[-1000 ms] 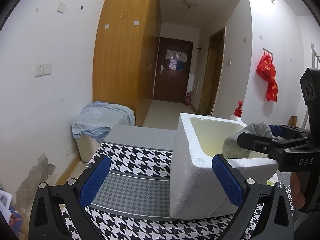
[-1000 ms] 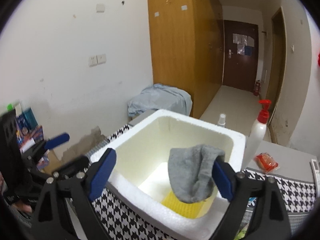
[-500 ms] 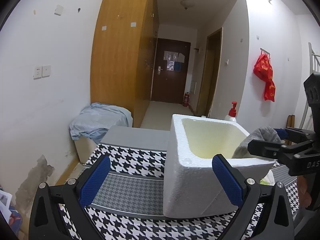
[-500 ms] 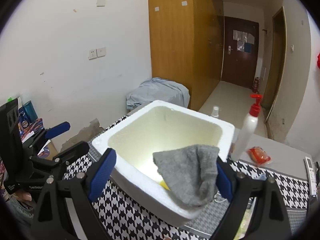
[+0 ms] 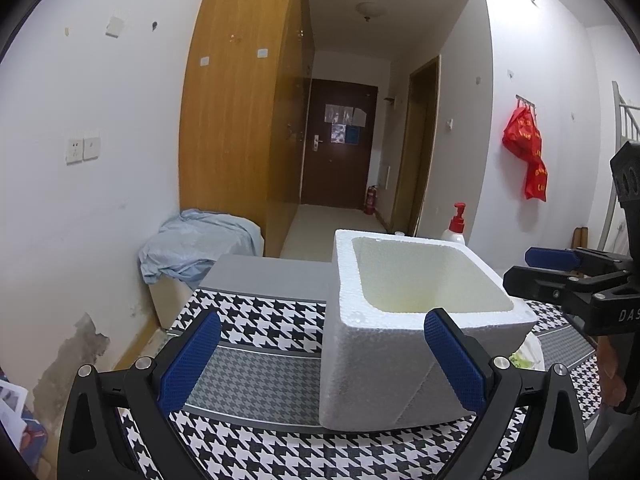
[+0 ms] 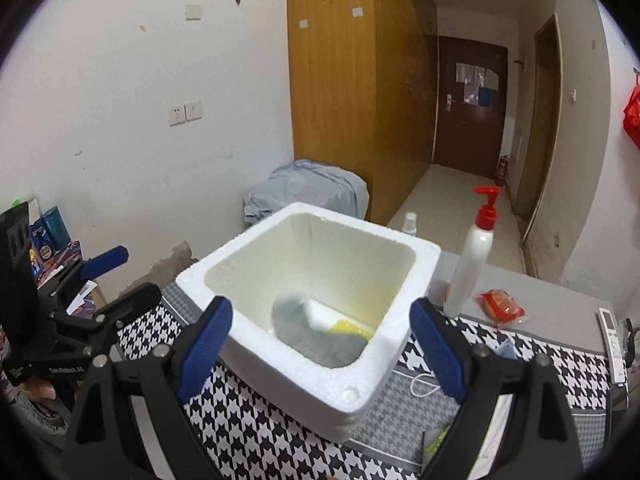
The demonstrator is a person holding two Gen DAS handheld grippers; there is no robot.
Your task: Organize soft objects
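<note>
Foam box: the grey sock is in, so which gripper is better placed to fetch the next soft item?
Probably the right gripper: it is open and empty above the foam box, where the grey sock lies. The left gripper, also open, faces the box's side, and no other soft item shows near it.

Box: white foam, cream-tinted inside. Sock in it: grey, blurred. Item beside the sock: yellow. Cloth: black-and-white houndstooth, with grey bands of finer check. Bottle: white, red pump. Packet: red. Pads on both grippers: blue, on black frames. Wardrobe: orange-brown wood. Door: dark brown. Bag: red. Sheet: pale blue.
</note>
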